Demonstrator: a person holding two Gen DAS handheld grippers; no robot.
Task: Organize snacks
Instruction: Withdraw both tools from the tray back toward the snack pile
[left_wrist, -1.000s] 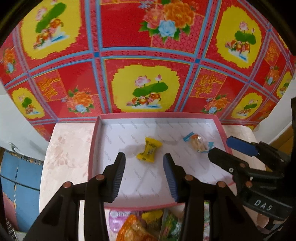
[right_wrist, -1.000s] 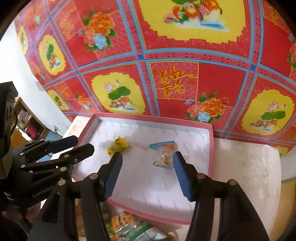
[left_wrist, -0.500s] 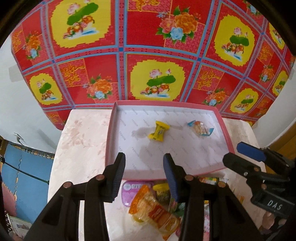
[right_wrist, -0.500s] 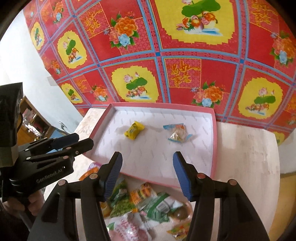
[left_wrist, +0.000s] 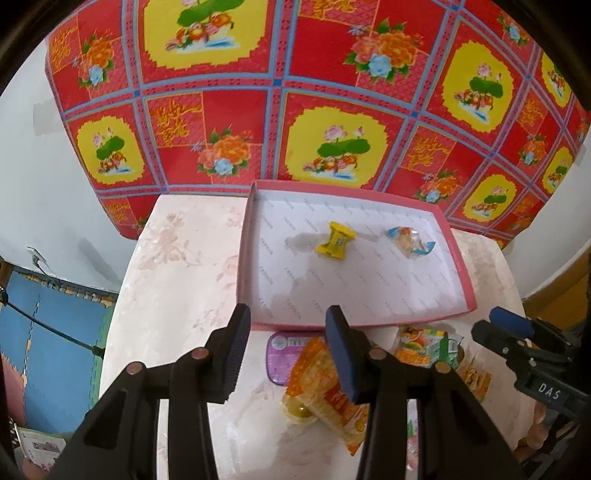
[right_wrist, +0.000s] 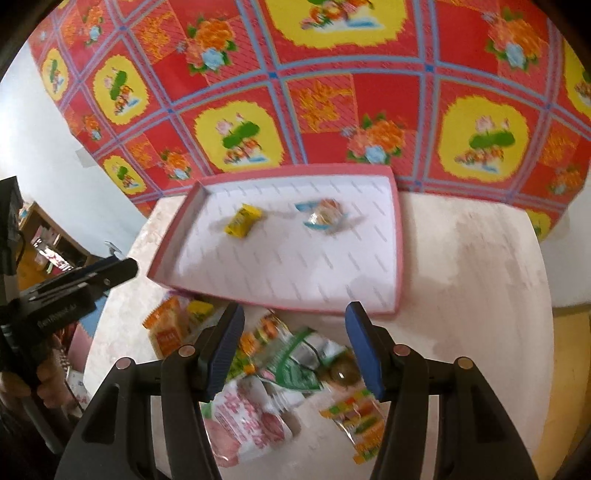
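A pink-rimmed white tray (left_wrist: 255, 236) (right_wrist: 399, 258) lies on the pale table. In it are a yellow wrapped candy (left_wrist: 335, 240) (right_wrist: 243, 220) and a clear snack with blue ends (left_wrist: 410, 240) (right_wrist: 323, 218). A pile of loose snack packets lies in front of the tray: an orange packet (left_wrist: 321, 384) (right_wrist: 166, 328), a purple packet (left_wrist: 282, 356), a green-and-white packet (right_wrist: 295, 362) and a pink packet (right_wrist: 247, 421). My left gripper (left_wrist: 288, 350) is open and empty above the pile's left side. My right gripper (right_wrist: 293, 350) is open and empty above the pile.
The pale marbled table (left_wrist: 177, 280) (right_wrist: 472, 288) ends at a wall hung with a red and yellow floral cloth (left_wrist: 295, 92). A blue floor mat (left_wrist: 48, 332) lies left of the table. Shelves (right_wrist: 40, 236) stand at the far left.
Both grippers have pulled back from over the tray toward the table's near side. The pile of loose packets has come into view under them. The two snacks stay in the tray.
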